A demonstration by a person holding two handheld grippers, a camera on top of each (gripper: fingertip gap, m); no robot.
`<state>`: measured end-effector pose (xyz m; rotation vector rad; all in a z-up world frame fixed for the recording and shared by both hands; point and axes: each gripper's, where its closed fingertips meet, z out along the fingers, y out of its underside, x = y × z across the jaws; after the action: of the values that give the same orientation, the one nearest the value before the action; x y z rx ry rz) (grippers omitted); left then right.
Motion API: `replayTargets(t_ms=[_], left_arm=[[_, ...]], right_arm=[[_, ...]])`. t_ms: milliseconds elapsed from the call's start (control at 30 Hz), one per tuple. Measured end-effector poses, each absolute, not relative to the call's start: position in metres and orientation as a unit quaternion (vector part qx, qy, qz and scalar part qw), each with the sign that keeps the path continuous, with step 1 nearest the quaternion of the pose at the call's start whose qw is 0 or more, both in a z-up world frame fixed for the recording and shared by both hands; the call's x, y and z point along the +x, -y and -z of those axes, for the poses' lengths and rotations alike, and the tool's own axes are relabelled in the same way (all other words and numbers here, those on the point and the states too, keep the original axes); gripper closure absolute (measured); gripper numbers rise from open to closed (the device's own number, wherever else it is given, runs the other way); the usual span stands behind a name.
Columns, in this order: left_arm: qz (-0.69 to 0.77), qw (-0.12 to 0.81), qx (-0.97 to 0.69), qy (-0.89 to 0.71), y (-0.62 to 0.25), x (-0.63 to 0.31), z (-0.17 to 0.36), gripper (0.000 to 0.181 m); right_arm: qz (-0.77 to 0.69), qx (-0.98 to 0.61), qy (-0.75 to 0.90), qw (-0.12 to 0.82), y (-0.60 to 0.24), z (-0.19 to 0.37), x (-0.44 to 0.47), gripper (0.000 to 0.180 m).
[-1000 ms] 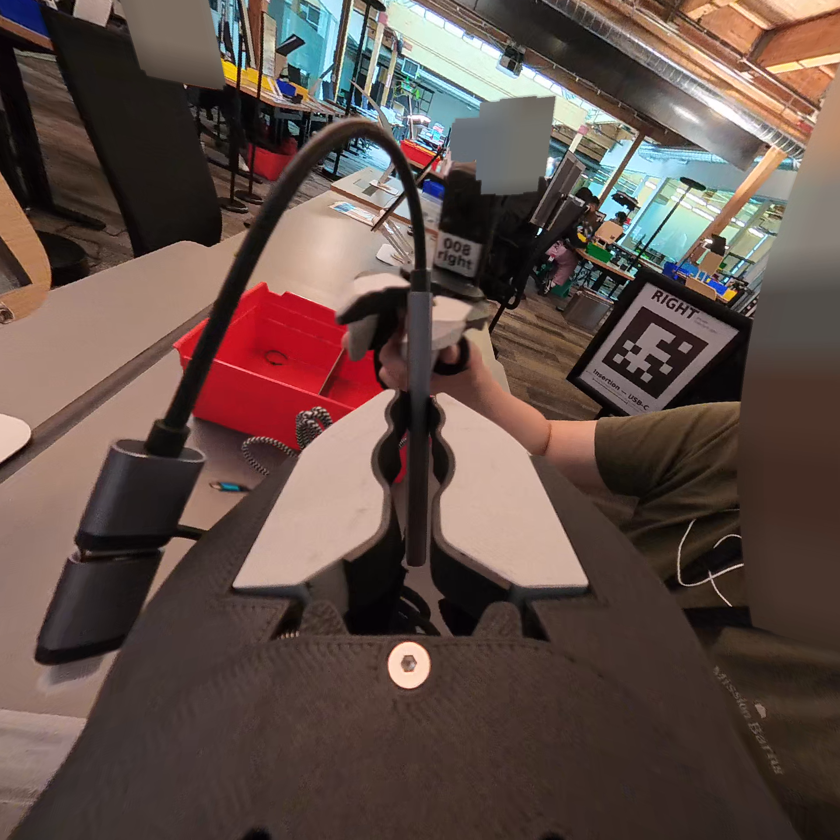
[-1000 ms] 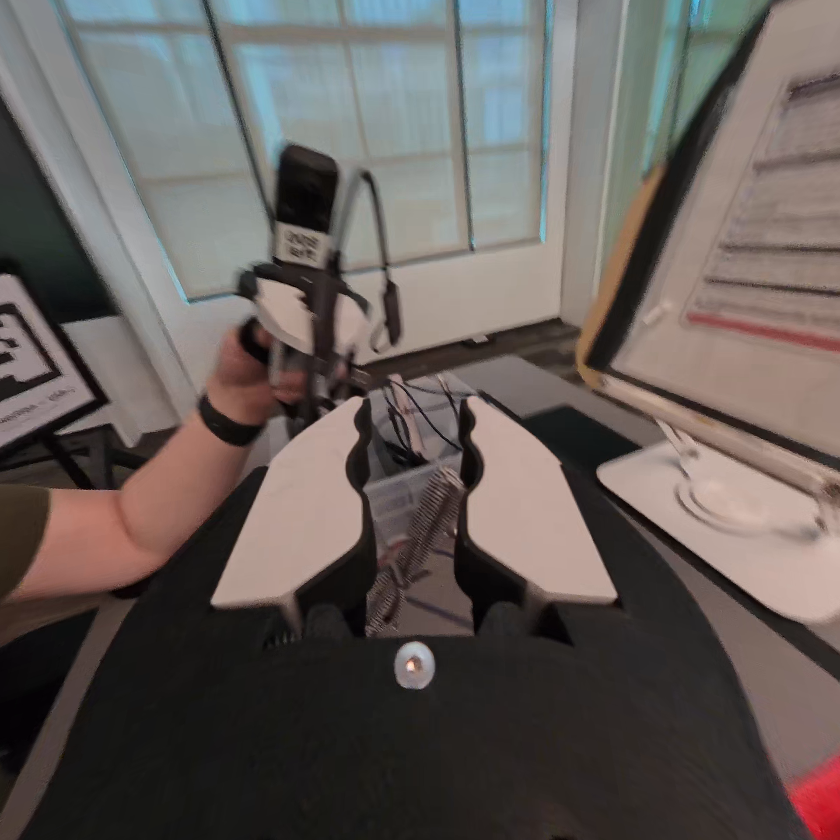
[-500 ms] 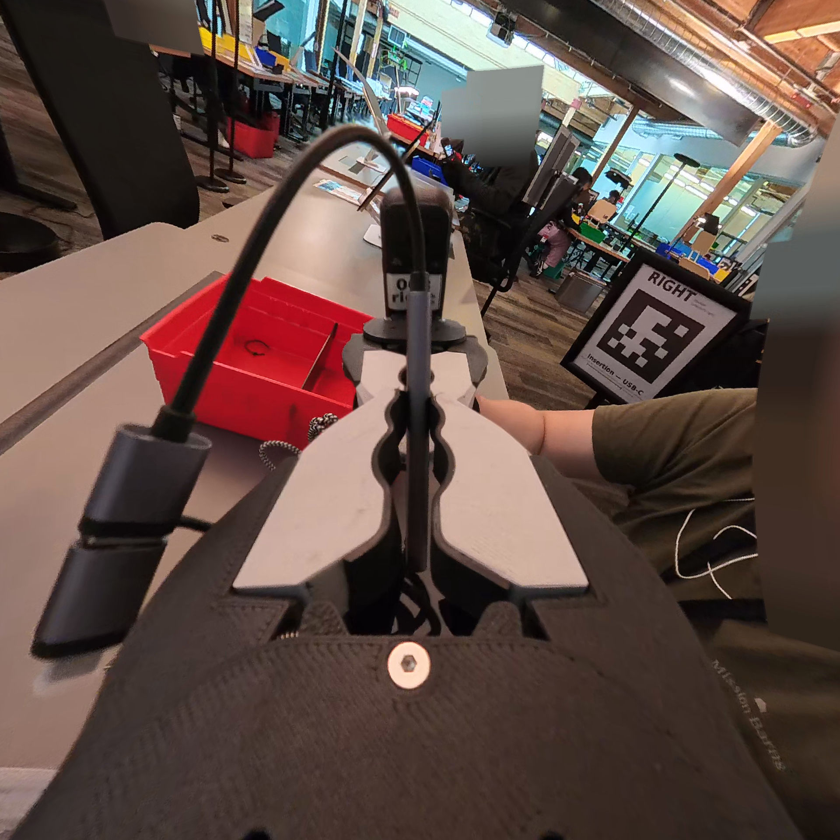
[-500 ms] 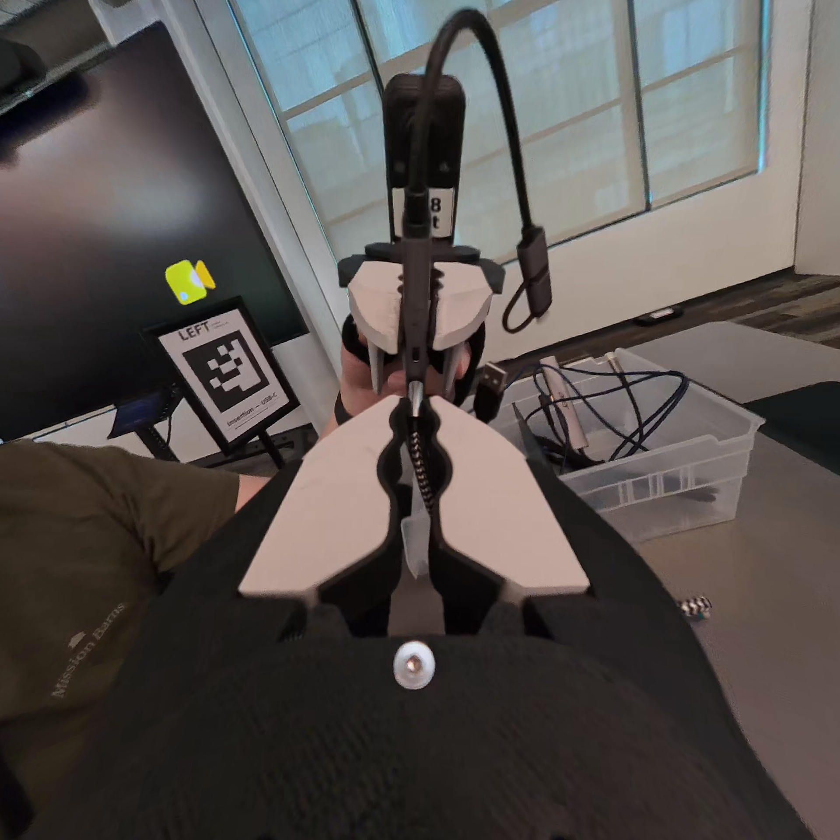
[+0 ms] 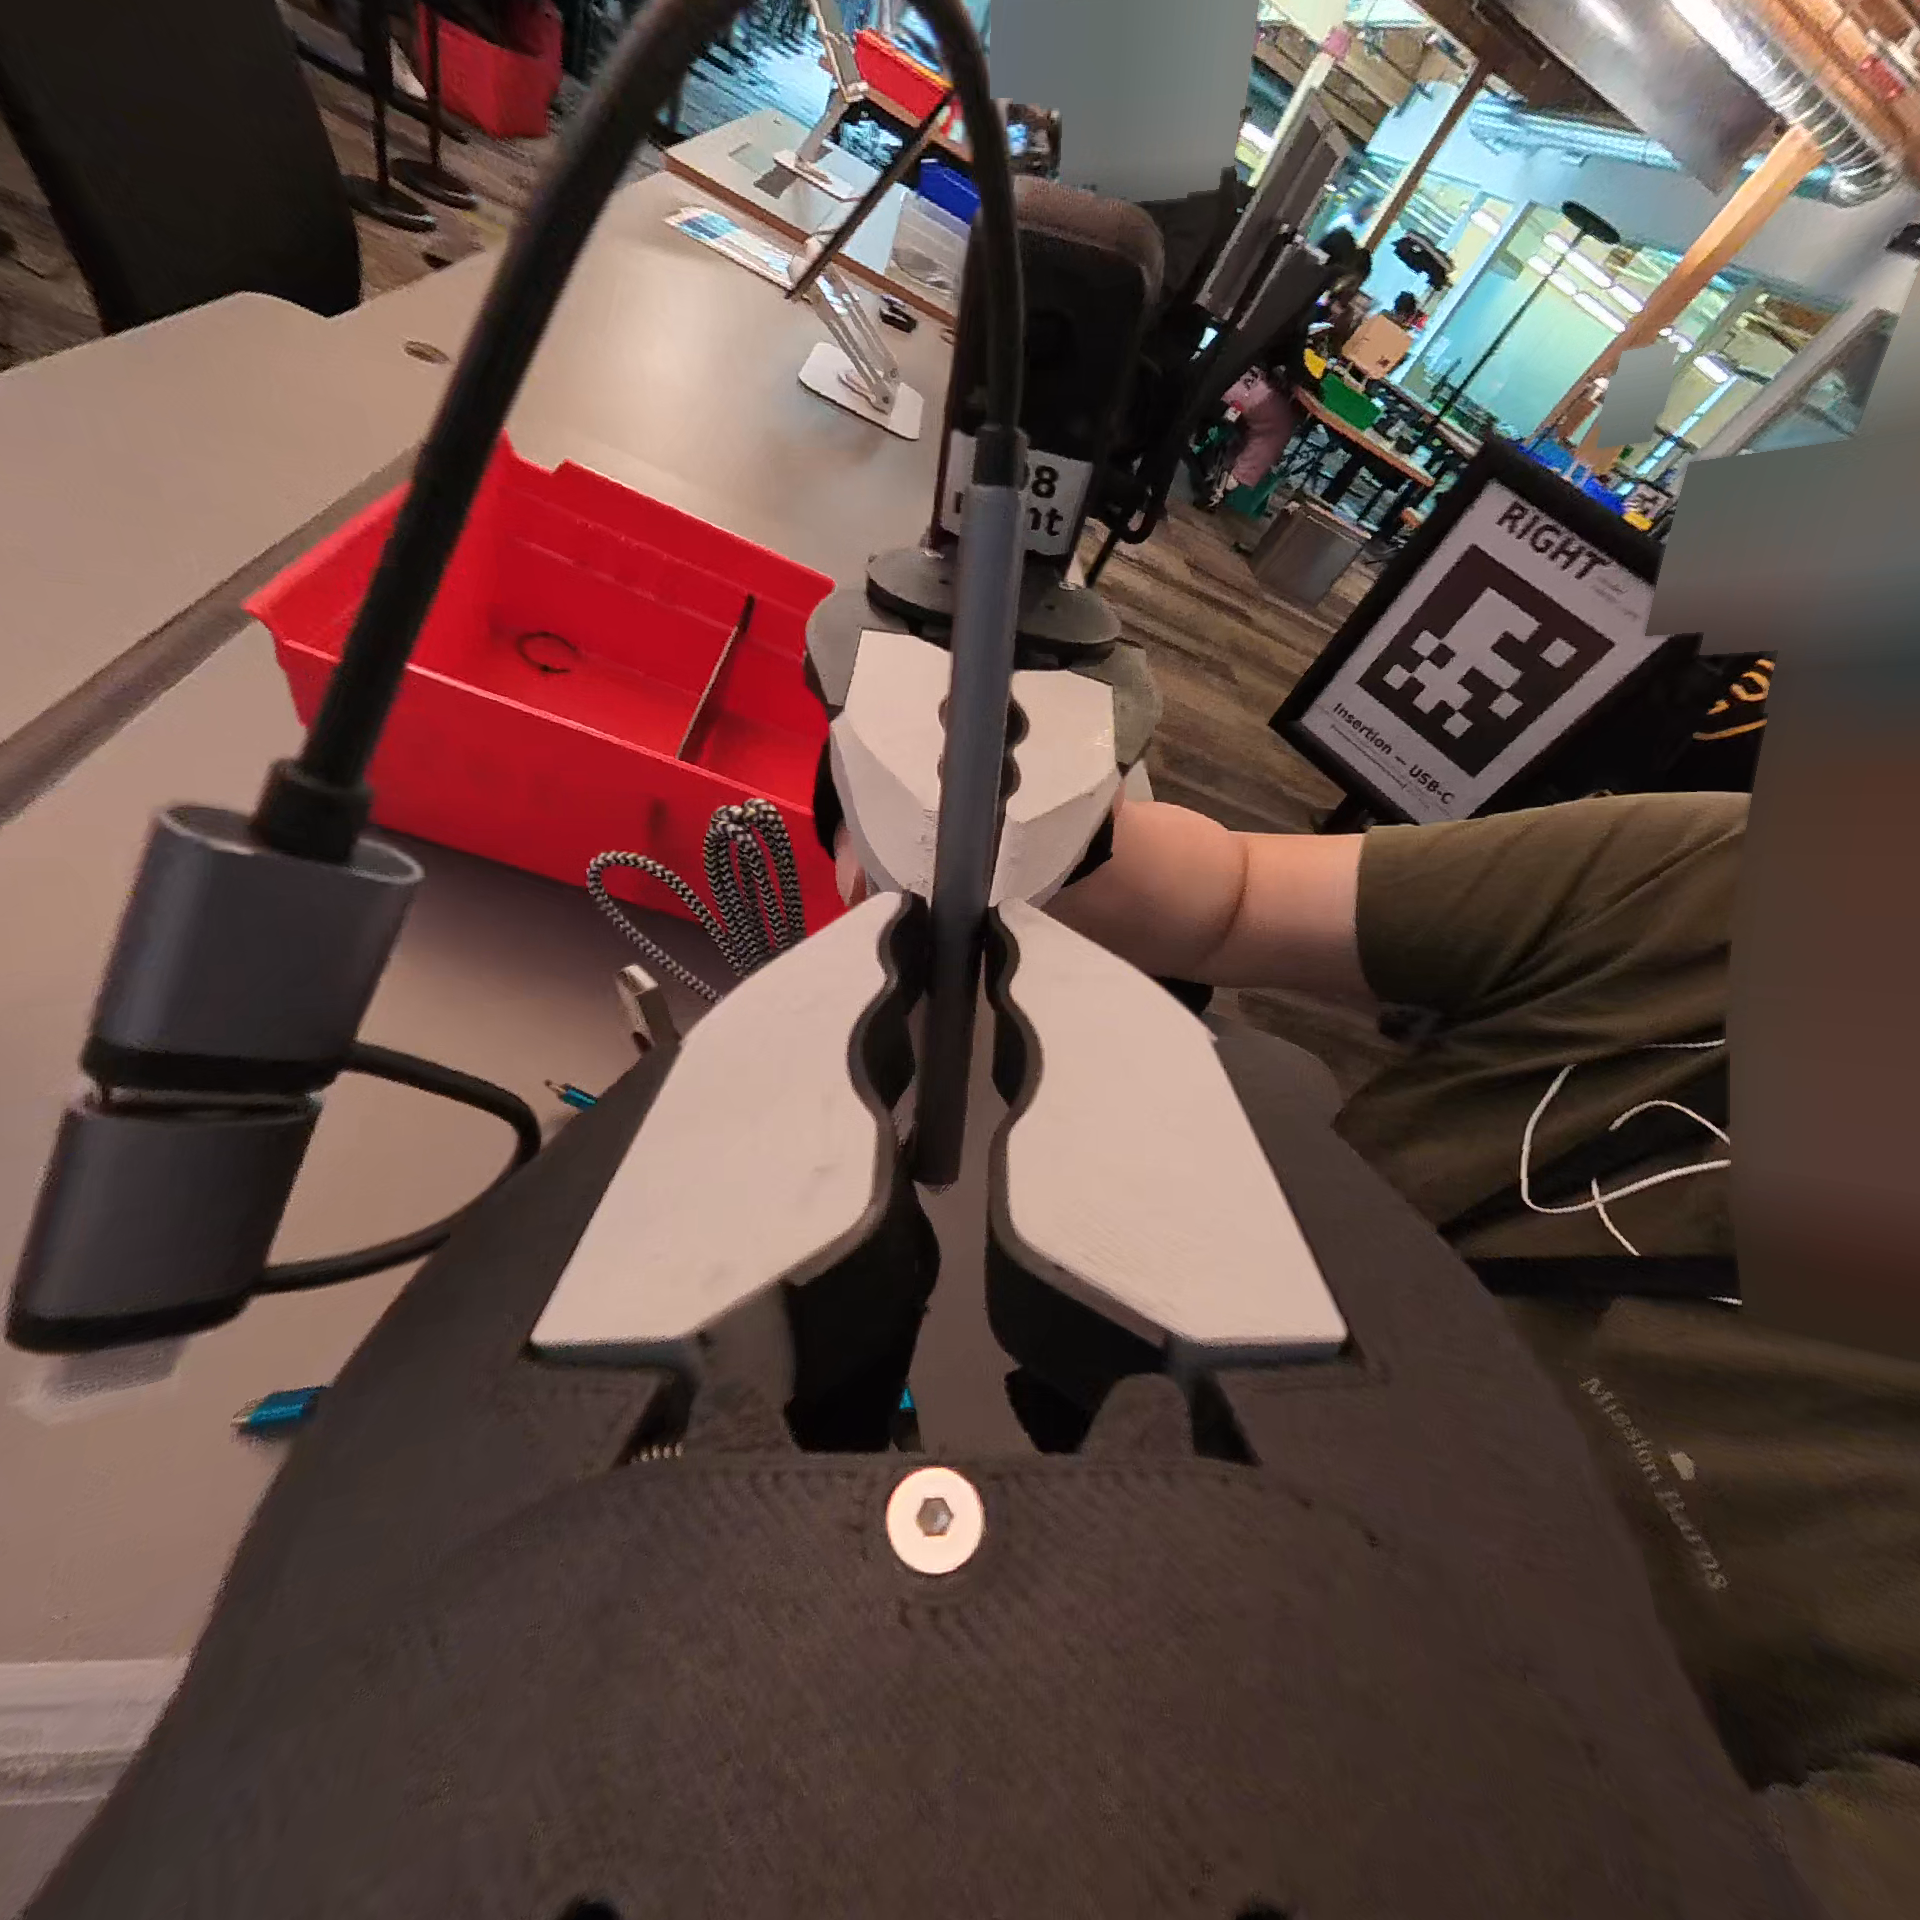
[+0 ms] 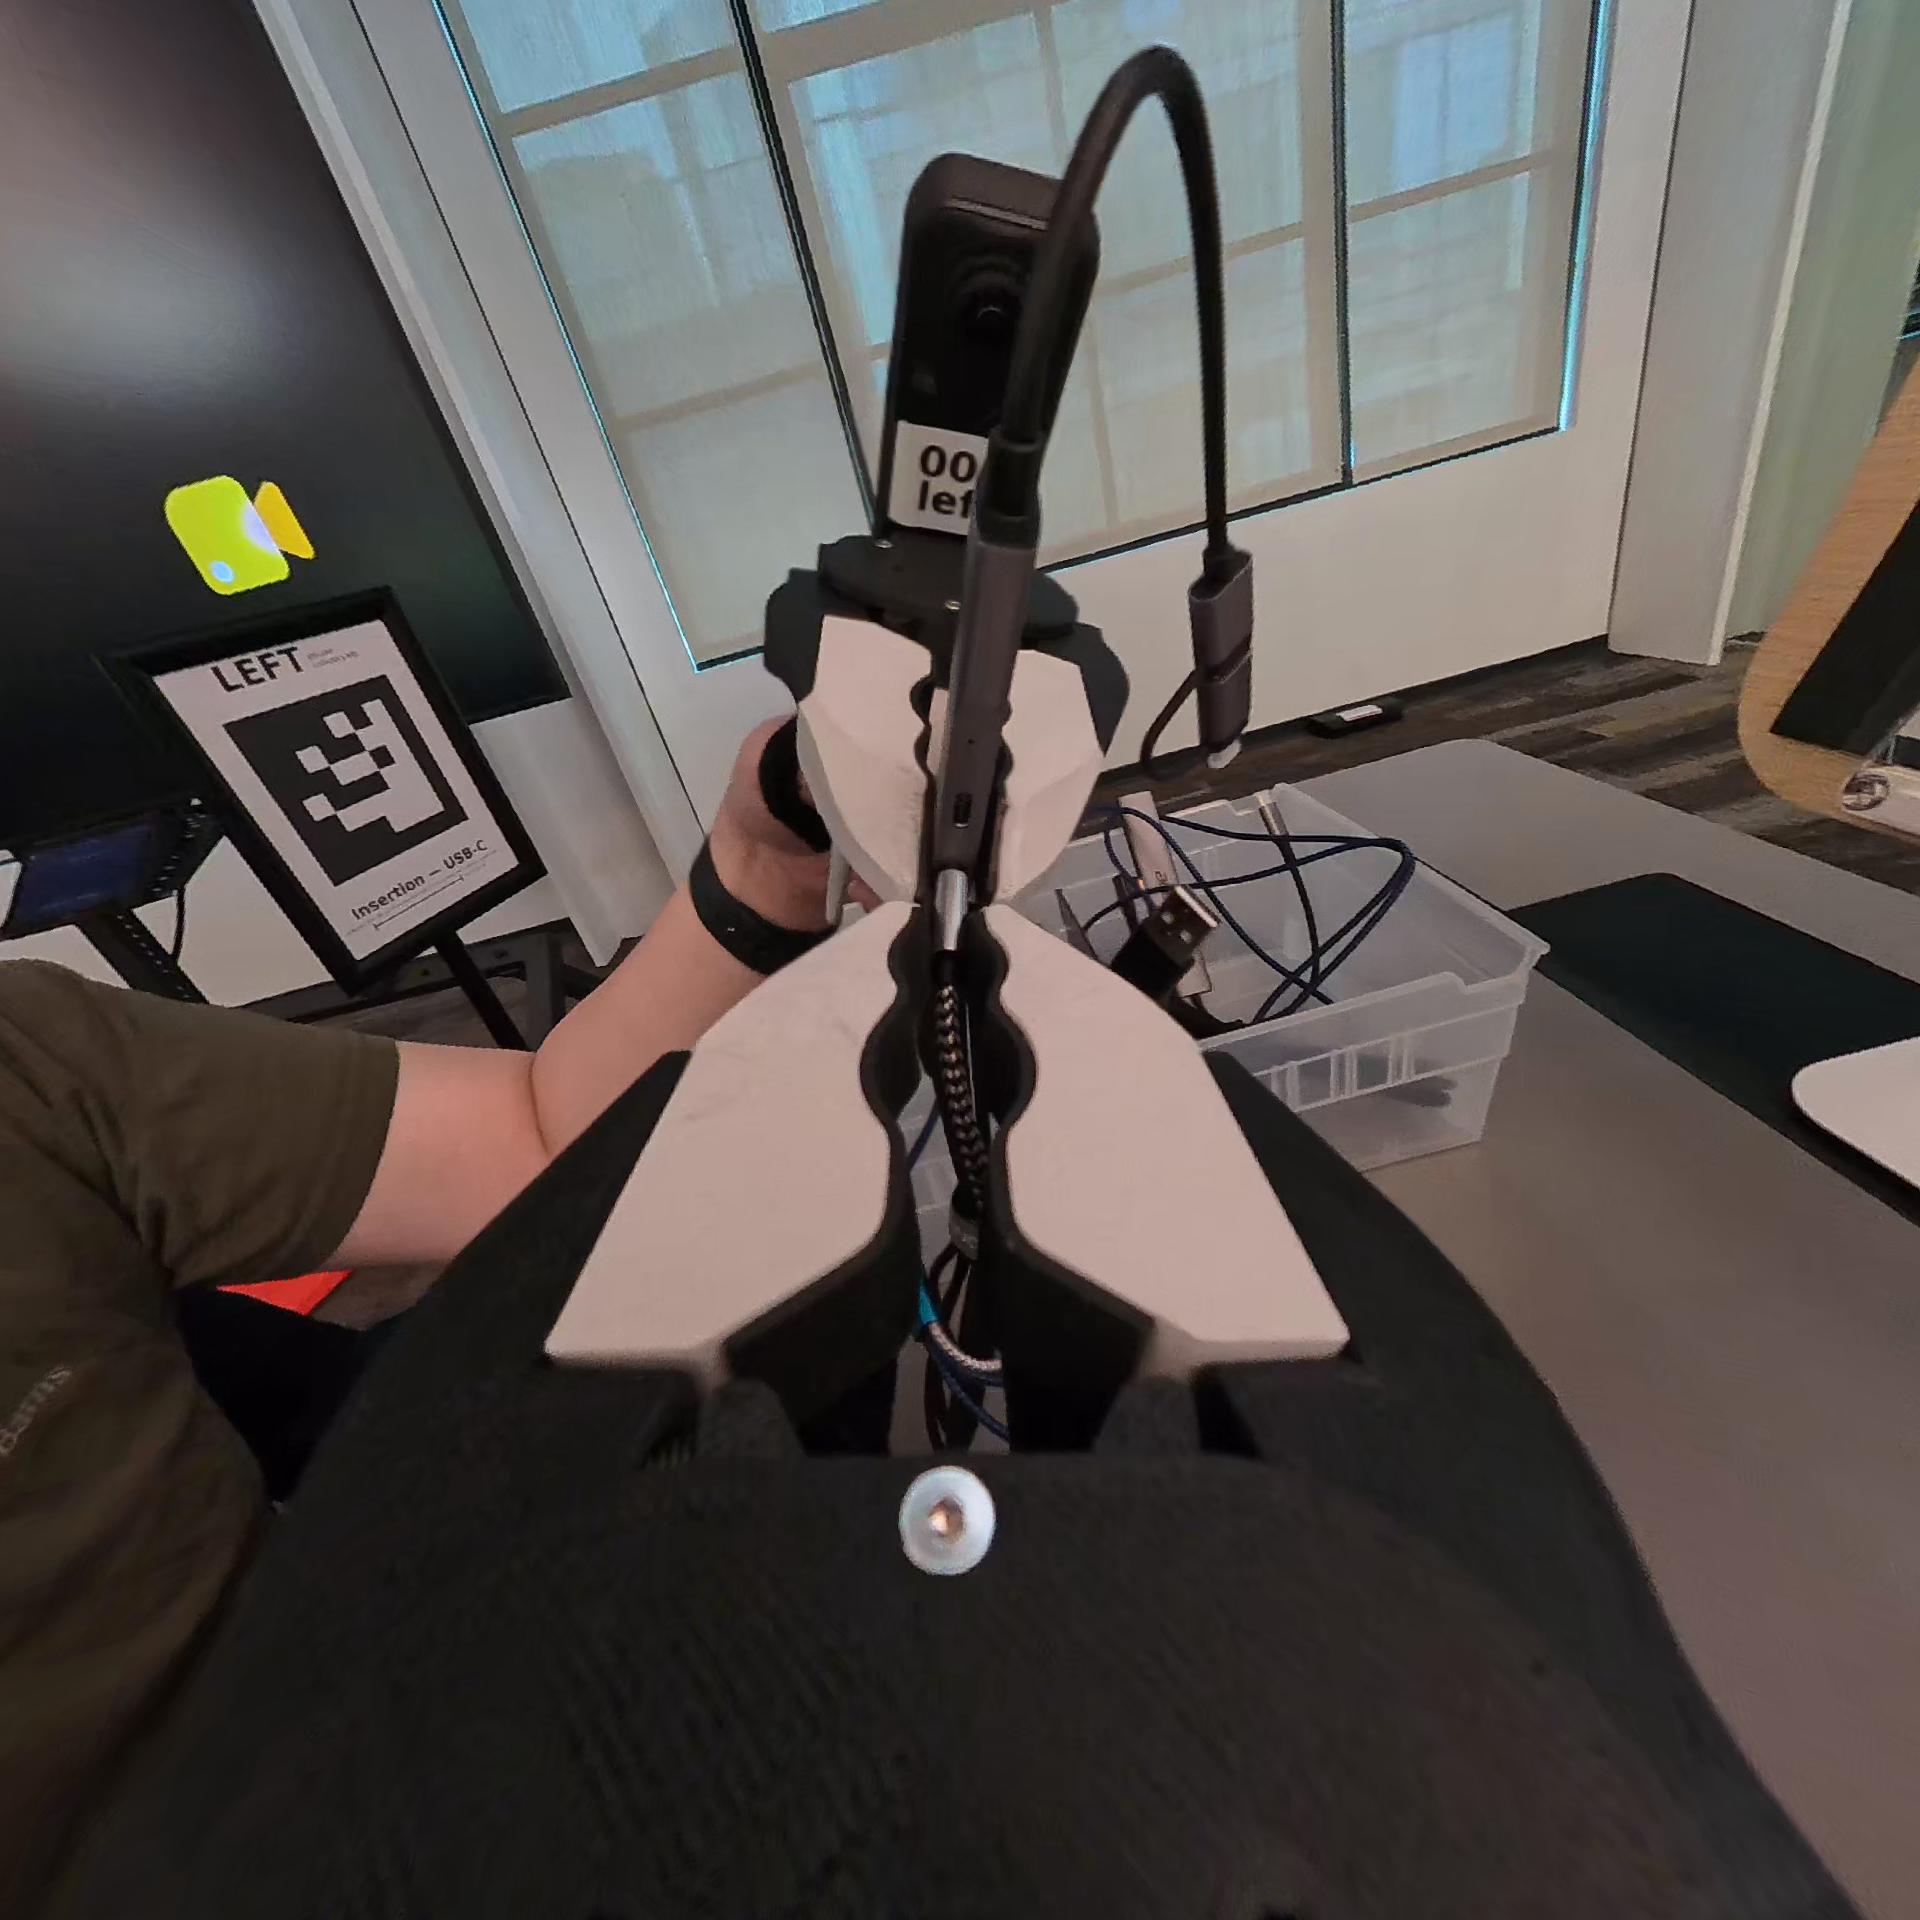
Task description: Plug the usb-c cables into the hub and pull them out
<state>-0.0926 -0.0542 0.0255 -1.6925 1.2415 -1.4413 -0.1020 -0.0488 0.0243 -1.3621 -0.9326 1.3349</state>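
Observation:
In the left wrist view my left gripper (image 5: pixel 954 914) is shut on a slim grey hub (image 5: pixel 971 665), held edge-on and pointing away. A black cable (image 5: pixel 436 436) arcs from the hub's far end down to a grey connector (image 5: pixel 239 935) hanging at the left. My right gripper (image 6: pixel 951 920) is shut on a black-and-white braided cable (image 6: pixel 956 1060) just behind its silver plug (image 6: pixel 948 902). The plug's tip meets the near end of the hub (image 6: pixel 982 675), which the left gripper (image 6: pixel 951 831) holds facing me. The two grippers stand tip to tip above the table.
A red bin (image 5: pixel 540 665) stands on the grey table (image 5: pixel 208 436), with a loop of braided cable (image 5: pixel 727 883) in front of it. A clear bin (image 6: pixel 1455 1039) with several cables stands at the right. Framed marker boards (image 5: pixel 1475 665) (image 6: pixel 343 790) stand beyond the table's edge. Left and right tips are no more than a few centimetres apart.
My right gripper has shut on the braided cable, swung round to face the left gripper and come closer, so the plug now meets the hub's end. The left gripper has kept its hold on the hub.

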Motion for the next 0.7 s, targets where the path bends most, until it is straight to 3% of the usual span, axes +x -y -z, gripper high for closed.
replayTargets(t_ms=[367,700], left_arm=[[0.496,0.303,-0.649,-0.49,0.062,-0.097,-0.03,0.171],[0.502,0.323,-0.638,-0.487,0.07,-0.097,-0.045,0.171]], right_arm=[[-0.591,-0.544,0.386,0.454,0.058,-0.028,-0.106,0.173],[-0.576,-0.528,0.388,0.489,0.066,-0.043,-0.106,0.174]])
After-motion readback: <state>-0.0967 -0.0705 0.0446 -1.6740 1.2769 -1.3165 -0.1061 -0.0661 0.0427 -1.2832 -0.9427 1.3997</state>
